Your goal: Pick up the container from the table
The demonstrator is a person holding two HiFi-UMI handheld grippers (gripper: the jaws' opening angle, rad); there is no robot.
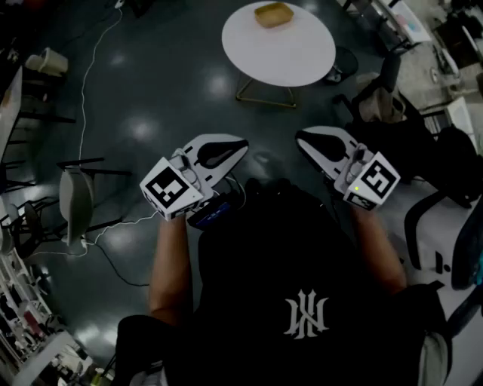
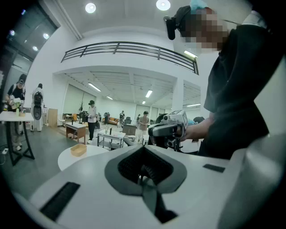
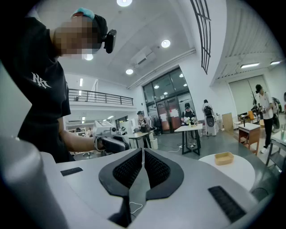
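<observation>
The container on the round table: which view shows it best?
The head view: it shows the container from above, inside included, on the white table. The left gripper view and right gripper view show it small, from the side only.

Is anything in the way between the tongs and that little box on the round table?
No, nothing visible blocks it. The container sits alone on the round white table, toward its far side. Between it and the left tongs and right tongs, both shut and empty, there is only floor.
</observation>
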